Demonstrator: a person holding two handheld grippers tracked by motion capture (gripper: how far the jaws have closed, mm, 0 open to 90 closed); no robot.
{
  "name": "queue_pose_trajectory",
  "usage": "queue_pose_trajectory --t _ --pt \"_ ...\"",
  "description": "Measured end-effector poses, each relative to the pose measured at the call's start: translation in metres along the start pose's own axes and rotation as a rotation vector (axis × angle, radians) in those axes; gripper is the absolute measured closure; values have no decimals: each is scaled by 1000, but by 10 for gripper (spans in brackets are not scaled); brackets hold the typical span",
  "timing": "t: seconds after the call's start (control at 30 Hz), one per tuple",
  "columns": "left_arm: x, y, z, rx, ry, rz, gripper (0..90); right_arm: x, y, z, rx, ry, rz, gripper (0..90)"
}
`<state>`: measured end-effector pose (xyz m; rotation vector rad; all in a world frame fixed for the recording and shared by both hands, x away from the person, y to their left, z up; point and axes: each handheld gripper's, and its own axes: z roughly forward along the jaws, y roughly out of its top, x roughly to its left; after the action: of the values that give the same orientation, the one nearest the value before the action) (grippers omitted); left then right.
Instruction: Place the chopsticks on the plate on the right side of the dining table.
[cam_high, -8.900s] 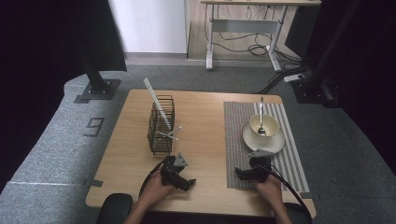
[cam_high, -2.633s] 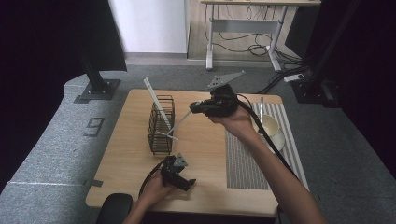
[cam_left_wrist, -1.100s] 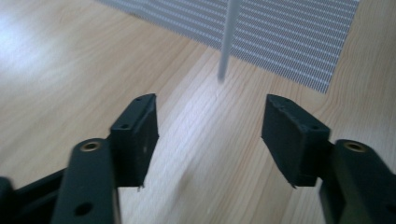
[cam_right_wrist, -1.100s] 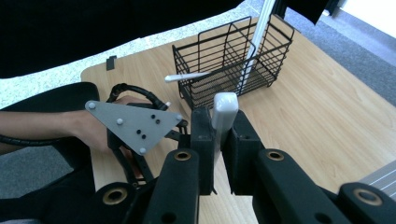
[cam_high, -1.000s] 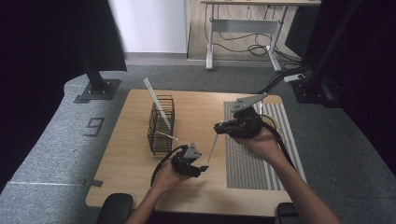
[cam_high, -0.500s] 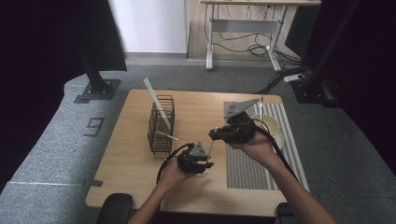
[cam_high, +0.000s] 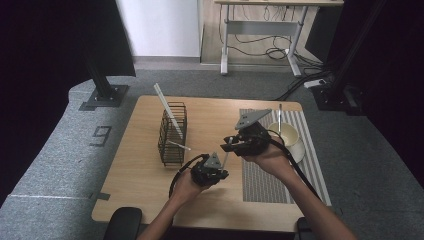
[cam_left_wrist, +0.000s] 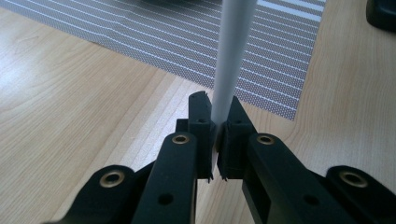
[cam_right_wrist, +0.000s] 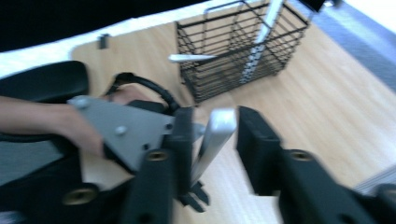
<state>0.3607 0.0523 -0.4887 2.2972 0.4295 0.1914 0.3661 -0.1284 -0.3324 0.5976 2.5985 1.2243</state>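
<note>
Since half a second back: left gripper (cam_high: 220, 170) closed onto white stick (cam_left_wrist: 229, 60); right gripper (cam_right_wrist: 210, 135) jaws just opened, stick between, unpressed. Over bare table (cam_high: 135, 170), beside striped mat (cam_high: 265, 175). Wire basket (cam_high: 172, 134) left, cup (cam_high: 287, 136) right, well apart.

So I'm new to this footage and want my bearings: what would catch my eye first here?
The handover at mid-table: the left gripper has its jaws shut on a pale flat stick, while the right gripper has just opened its jaws around the stick's other end. Next, the black wire basket to the left, holding more sticks, and the white cup on the striped mat at right.
</note>
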Motion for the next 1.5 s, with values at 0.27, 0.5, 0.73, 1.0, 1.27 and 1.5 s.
queue_pose_trajectory --t 0.27,0.5,0.73,1.0,1.27,1.5 --pt "1 -1 -2 -7 -7 -10 854 0 -3 7 15 -156 -20 436" --pt "2 -1 -5 -7 -14 -15 855 -14 -16 0 -5 -207 60 336" --pt "3 -3 -9 -21 -6 0 855 -26 -36 -5 -11 -249 109 316" --pt "7 -5 -16 -29 -9 -4 854 -48 -72 -9 -25 -330 160 274" --pt "8 -6 -19 -49 -10 -10 853 -61 -99 -4 -13 -355 215 269" --pt "8 -7 -22 -43 -12 5 854 -65 -111 3 -2 -358 234 270"
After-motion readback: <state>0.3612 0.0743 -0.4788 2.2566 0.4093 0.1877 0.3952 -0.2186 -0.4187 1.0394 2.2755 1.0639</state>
